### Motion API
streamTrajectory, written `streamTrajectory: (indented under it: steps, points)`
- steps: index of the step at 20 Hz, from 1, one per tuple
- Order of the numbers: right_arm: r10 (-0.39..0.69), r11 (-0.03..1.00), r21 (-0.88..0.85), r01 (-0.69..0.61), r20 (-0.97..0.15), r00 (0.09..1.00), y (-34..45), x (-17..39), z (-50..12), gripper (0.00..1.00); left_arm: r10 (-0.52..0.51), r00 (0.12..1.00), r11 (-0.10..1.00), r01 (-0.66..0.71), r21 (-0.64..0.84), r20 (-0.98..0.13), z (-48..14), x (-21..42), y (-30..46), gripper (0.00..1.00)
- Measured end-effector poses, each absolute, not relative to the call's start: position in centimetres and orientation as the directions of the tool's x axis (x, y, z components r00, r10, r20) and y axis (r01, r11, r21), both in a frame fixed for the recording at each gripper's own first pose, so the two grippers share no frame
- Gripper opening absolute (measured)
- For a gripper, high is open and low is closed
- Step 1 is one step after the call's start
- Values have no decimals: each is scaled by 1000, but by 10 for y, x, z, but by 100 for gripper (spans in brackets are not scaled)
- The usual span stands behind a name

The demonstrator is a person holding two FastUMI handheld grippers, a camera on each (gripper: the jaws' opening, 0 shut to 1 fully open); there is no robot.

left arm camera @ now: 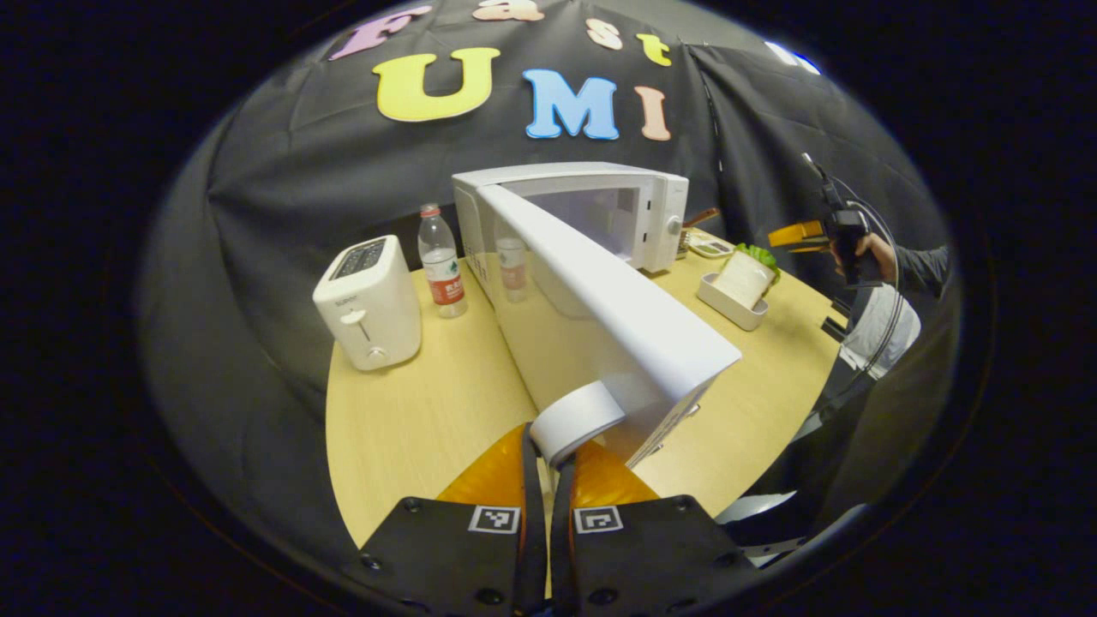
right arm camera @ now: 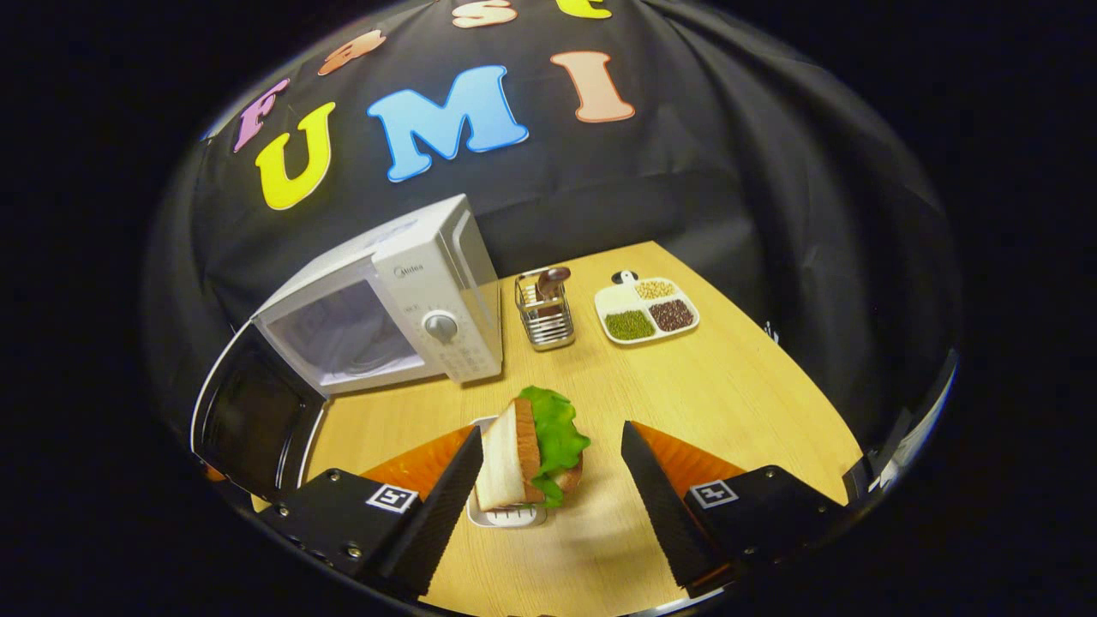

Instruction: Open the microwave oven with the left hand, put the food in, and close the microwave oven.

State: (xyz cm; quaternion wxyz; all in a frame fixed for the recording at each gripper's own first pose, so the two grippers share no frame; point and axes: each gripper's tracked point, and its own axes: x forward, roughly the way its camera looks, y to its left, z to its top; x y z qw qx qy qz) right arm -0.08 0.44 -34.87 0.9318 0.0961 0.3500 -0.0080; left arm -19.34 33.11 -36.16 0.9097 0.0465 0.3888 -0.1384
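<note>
L claw clamps microwave door handle; R claw wide around sandwich.

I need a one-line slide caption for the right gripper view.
Open right gripper hovering over the sandwich in its white tray, with the microwave oven door swung open.

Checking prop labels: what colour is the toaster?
White; the toaster shows best in the left gripper view.
</note>
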Motion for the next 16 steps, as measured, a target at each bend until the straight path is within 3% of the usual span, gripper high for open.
streamTrajectory:
  steps: [4, 6, 7, 10, 16]
  points:
    - [77, 972, 214, 96, -679, 731, 3, -3, -365, 99, -186, 686, 977, 207, -57, -703, -363, -195, 340, 16]
    - [83, 970, 223, 98, -681, 728, 5, -1, -364, 99, -143, 715, 988, 143, -57, -685, -363, -195, 349, 29]
    - [96, 969, 231, 89, -679, 728, 6, 0, -366, 99, -123, 721, 992, 107, -65, -682, -366, -195, 352, 53]
    - [122, 976, 215, 44, -700, 704, 9, 1, -375, 99, -85, 735, 996, 64, -56, -673, -366, -201, 351, 100]
    - [178, 975, 221, -19, -729, 661, 2, 7, -389, 99, -29, 736, 1000, 21, -20, -677, -360, -206, 341, 100]
